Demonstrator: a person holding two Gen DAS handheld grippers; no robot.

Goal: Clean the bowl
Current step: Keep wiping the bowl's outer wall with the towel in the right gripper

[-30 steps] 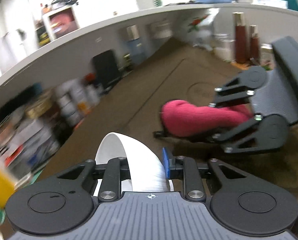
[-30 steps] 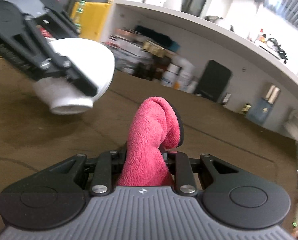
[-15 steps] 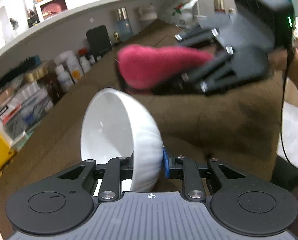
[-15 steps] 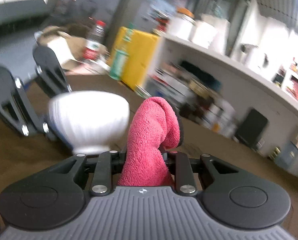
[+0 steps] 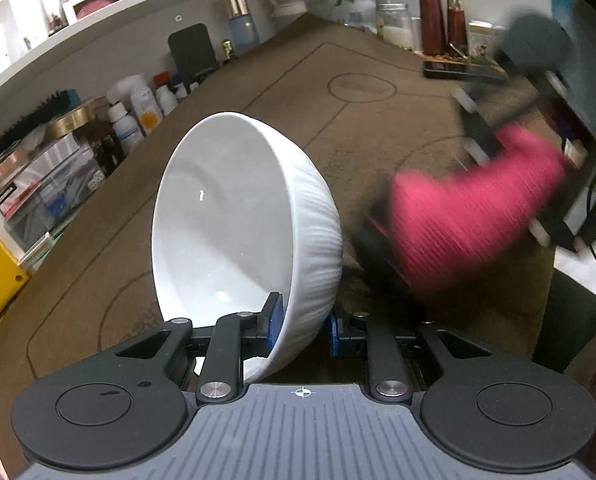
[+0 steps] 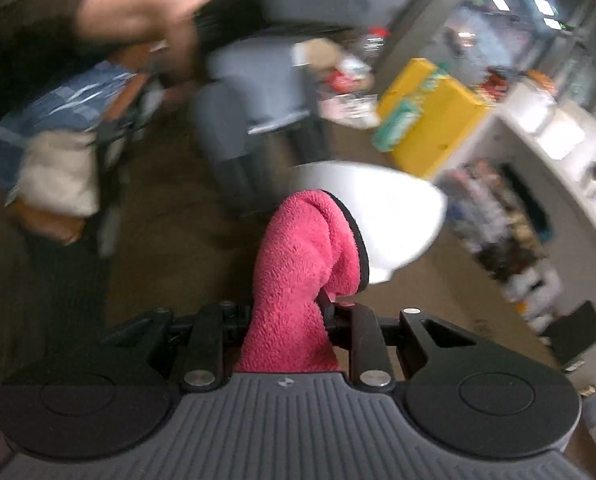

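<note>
Left tongs [image 5: 298,326] pinch the glazed, slippery, breakable white bowl [image 5: 246,236] by its rim; right tongs [image 6: 294,316] clamp a soft pink cloth [image 6: 301,276].

The left gripper [image 5: 298,330] clamps the tilted bowl [image 5: 246,236] by its rim; the blurred cloth [image 5: 469,212] hangs right of it.

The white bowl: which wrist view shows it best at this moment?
The left wrist view. There the white bowl is sharp, tipped on its side, its inside and ribbed outer wall both visible, its rim pinched in the left gripper. The right wrist view shows only a blurred part of the bowl's outside, partly behind the pink cloth.
</note>
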